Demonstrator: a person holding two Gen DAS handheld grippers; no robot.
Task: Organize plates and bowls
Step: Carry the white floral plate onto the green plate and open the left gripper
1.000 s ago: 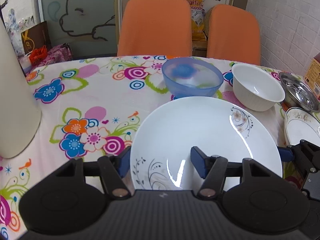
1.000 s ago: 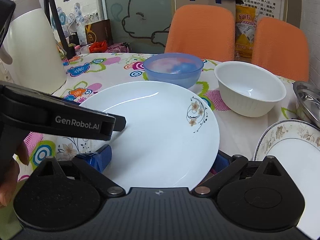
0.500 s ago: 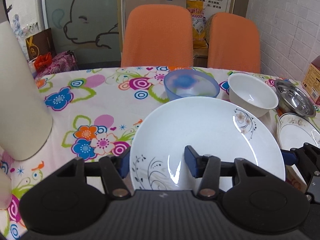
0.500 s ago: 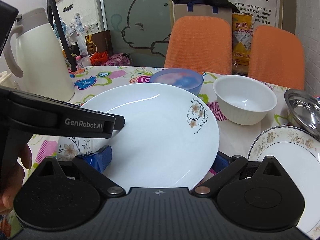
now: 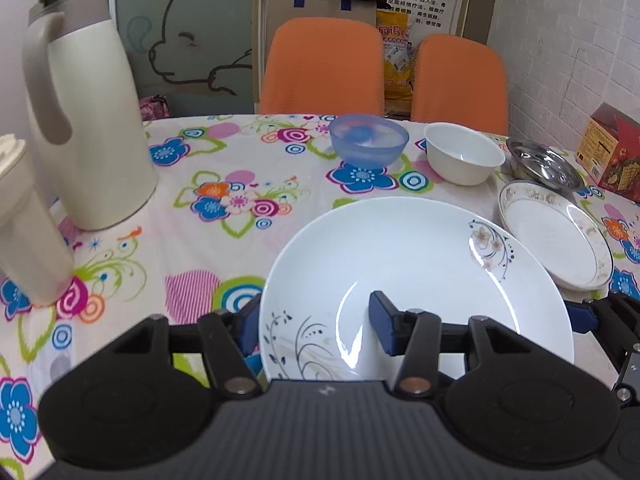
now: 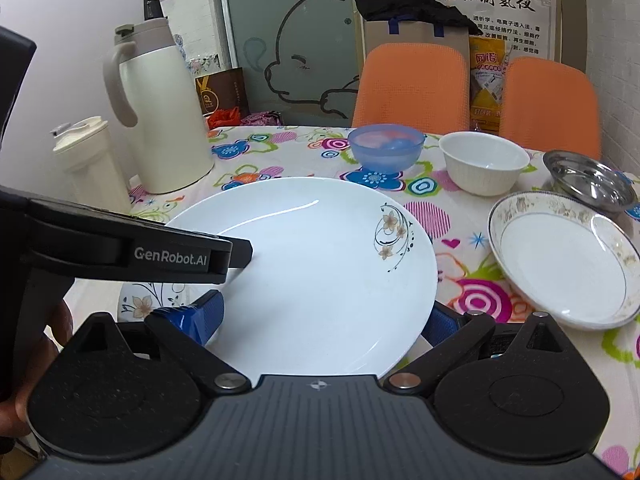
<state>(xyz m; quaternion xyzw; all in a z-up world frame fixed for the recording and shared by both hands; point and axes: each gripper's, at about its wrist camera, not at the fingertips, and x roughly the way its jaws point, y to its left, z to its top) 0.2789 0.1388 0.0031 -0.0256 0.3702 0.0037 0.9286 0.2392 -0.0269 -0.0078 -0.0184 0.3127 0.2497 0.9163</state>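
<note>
Two plates and three bowls show on the flowered tablecloth (image 5: 240, 168). The large white plate (image 5: 416, 264) with floral sprigs is held up off the cloth by both tools: the left gripper (image 5: 316, 324) is clamped on its near-left rim, one blue pad over the plate and one under, and the right gripper (image 6: 320, 316) is clamped on its near-right edge in the same way. The second plate, a gold-patterned plate (image 5: 556, 236), lies on the cloth just to the right. Behind stand the blue bowl (image 5: 369, 140), the white bowl (image 5: 464, 158) and the steel bowl (image 5: 544, 164) in a row. Two cream jugs stand at the left, a tall thermos (image 5: 84, 120) and a smaller flask (image 5: 24, 232), and two orange chairs (image 5: 324, 68) stand behind the table.

Compared with a second ago, both cameras sit higher and farther back: the white plate has risen with the tools, more cloth shows between it and the bowls, and the patterned plate is now fully in view.
</note>
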